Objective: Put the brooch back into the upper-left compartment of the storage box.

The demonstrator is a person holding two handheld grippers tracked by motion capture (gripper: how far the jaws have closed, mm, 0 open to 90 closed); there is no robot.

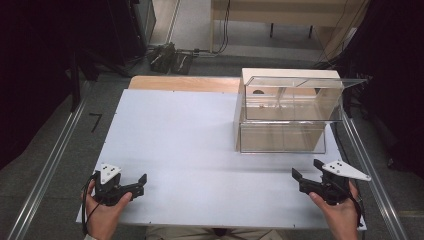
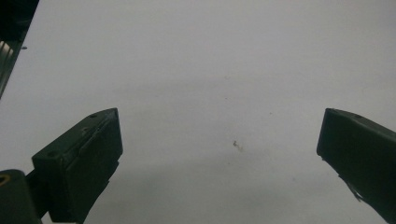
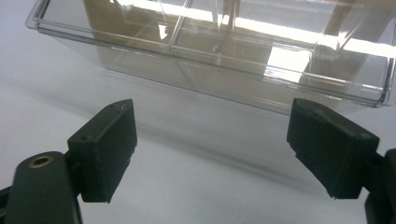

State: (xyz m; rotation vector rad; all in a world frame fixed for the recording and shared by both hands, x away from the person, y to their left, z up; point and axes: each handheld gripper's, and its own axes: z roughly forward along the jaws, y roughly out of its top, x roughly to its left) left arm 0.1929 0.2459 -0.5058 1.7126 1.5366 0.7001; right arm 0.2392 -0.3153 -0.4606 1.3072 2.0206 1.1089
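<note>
My left gripper point(image 1: 136, 184): lower left of the high view, low over the white table board point(image 1: 190, 135); jaws apart, nothing between them
My right gripper point(image 1: 307, 171): lower right of that view; jaws wide apart, empty; pointing at the box
Clear plastic box point(image 1: 282, 117): upper right of the board, well apart from both grippers; inner dividers visible; tan box point(image 1: 280, 74) just behind it

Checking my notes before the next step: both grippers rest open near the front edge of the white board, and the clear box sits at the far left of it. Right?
Not quite: the clear box sits at the far right of the white board, as the high view shows. The left gripper and right gripper are indeed open near the front edge.
</note>
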